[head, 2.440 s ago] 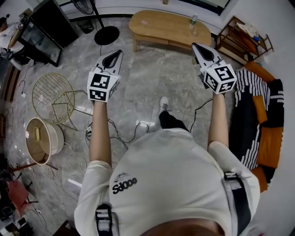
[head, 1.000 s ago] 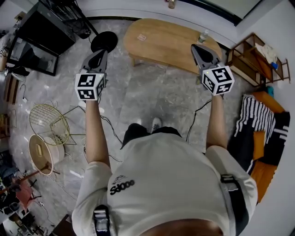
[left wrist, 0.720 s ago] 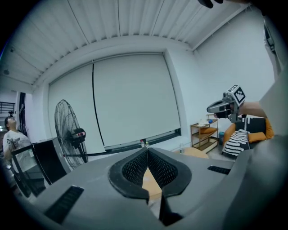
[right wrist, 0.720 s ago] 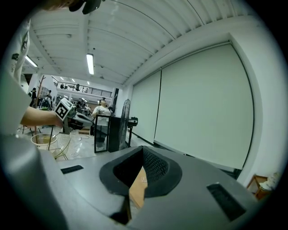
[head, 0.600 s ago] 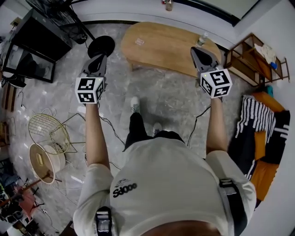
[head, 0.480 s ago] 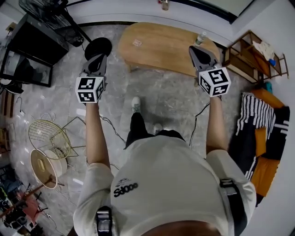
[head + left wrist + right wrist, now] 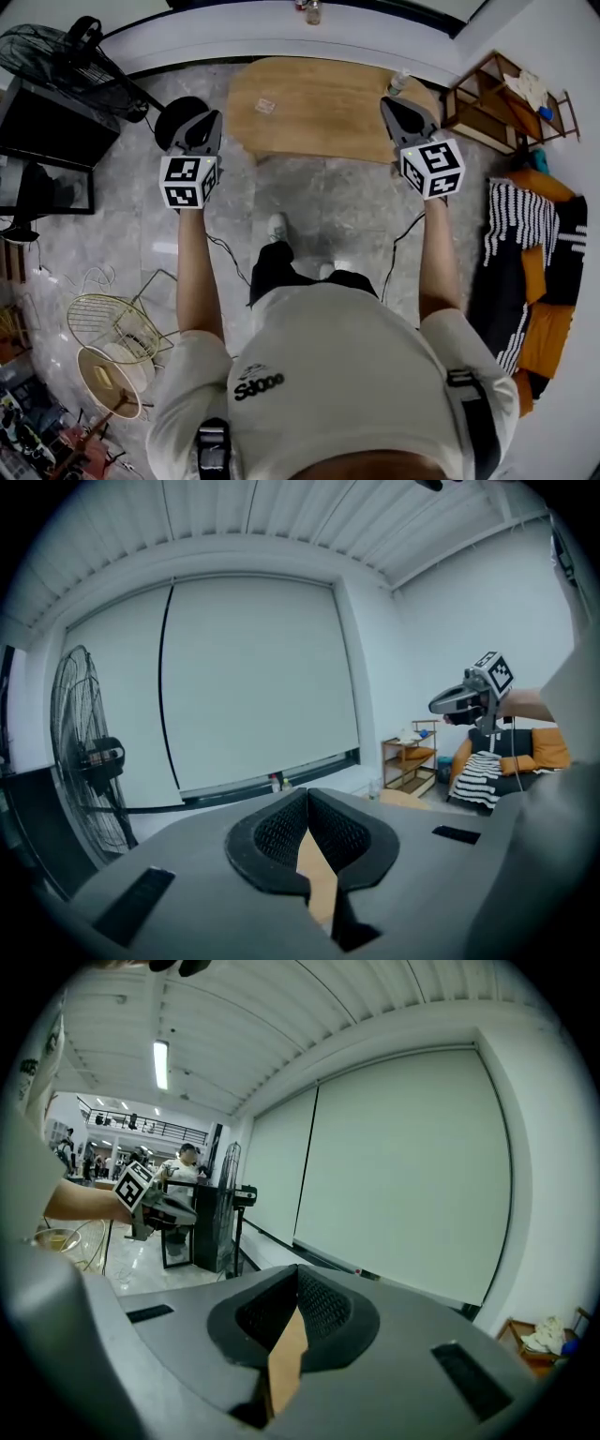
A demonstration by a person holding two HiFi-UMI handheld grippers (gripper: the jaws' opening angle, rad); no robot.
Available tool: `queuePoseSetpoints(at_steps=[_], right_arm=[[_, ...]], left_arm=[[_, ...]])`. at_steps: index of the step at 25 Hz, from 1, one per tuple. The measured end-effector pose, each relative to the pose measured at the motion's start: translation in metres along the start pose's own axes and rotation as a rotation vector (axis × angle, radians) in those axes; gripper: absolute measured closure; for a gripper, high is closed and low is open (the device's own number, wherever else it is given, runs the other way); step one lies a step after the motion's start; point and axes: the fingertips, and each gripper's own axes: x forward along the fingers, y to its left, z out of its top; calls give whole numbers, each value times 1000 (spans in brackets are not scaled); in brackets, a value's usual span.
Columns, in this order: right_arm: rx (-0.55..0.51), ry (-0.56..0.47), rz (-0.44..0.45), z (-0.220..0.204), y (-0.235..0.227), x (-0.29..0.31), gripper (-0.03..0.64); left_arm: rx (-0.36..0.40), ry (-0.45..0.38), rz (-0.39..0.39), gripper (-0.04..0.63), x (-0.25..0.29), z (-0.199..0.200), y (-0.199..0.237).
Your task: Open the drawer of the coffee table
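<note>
facing one coffee table (image 7: pixel 314 108), two tongs (image 7: pixel 202 116) (image 7: pixel 391 102)

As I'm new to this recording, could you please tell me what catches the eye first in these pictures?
Two grey, shut, empty grippers stand out: the left gripper and the right gripper, held out at mid-picture in the head view. Just beyond them lies the oval light wooden coffee table, with a black-and-white striped throw on an orange sofa at the right edge.
</note>
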Motion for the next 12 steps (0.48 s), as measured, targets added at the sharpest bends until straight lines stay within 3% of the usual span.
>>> queuePoseSetpoints(at_steps=[6, 12], right_arm=[[6, 24, -29, -34, -8, 25, 620], [39, 44, -34, -93, -6, 44, 621]], left_arm=[[14, 4, -29, 577, 30, -27, 8], [17, 24, -13, 577, 48, -84, 15]])
